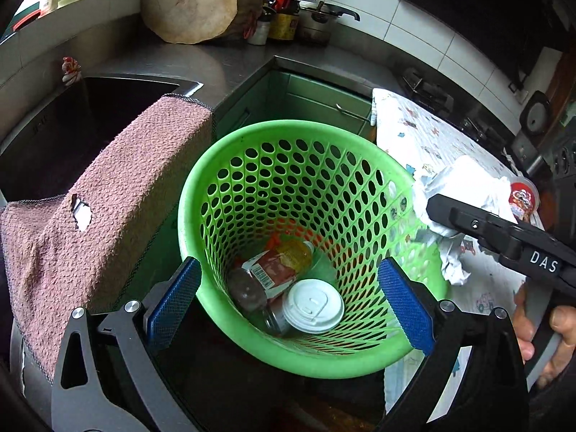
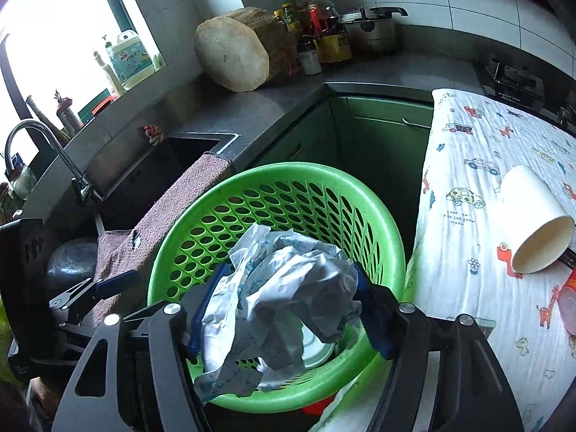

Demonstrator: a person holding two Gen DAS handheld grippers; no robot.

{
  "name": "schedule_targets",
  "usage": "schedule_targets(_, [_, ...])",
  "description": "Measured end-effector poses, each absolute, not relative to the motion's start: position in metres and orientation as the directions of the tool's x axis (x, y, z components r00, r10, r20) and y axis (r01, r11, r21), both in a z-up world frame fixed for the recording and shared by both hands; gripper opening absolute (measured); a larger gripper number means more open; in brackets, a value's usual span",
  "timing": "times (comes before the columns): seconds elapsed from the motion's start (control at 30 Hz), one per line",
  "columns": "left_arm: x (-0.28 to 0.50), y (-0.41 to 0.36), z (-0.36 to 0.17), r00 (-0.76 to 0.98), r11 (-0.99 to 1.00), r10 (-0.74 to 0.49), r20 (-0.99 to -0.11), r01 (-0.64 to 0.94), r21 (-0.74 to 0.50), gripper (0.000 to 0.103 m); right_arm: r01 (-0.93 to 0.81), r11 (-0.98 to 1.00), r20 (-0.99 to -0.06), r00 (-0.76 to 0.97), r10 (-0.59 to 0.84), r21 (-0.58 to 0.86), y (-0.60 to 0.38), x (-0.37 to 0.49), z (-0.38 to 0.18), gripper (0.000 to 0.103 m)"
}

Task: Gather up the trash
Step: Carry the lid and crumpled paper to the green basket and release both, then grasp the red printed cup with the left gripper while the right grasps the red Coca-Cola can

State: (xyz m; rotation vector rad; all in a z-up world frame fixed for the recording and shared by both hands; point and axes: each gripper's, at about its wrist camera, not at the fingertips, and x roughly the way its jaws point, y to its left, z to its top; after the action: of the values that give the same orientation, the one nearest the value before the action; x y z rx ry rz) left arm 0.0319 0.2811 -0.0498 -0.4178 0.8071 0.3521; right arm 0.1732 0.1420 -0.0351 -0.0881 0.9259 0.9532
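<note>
A green perforated plastic basket (image 1: 298, 136) stands on the floor between the sink counter and a cloth-covered table; it also shows in the right wrist view (image 2: 280, 176). Inside lie a white cup lid (image 1: 312, 305), a plastic bottle (image 1: 277, 266) and other trash. My right gripper (image 2: 284, 302) is shut on a crumpled white paper (image 2: 284, 288) and holds it over the basket's near rim; it shows at the basket's right edge in the left wrist view (image 1: 450, 212). My left gripper (image 1: 288, 298) is open and empty above the basket's near rim.
A white paper cup (image 2: 536, 223) lies on its side on the patterned tablecloth (image 2: 468, 165), with a red container (image 1: 523, 198) beside it. A pink towel (image 1: 108, 194) hangs over the sink edge at left. Bottles, a pot and a wooden block stand on the back counter.
</note>
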Motion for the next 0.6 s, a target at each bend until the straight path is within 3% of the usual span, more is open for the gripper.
schedule_targets(0.17, [0.022,0.285,-0.045,0.654,0.854,0.155,-0.741,-0.466,-0.232,0.098,-0.732,0.601,-0.71,0.235,0.664,0.32,0.144,0.172,-0.036,0.082])
schedule_targets(0.6, [0.037,0.268,-0.04,0.659,0.868,0.129,-0.741,-0.436,-0.236,0.098,-0.733,0.632,-0.682,0.328,0.654,0.253,0.086,0.166,-0.013,0.089])
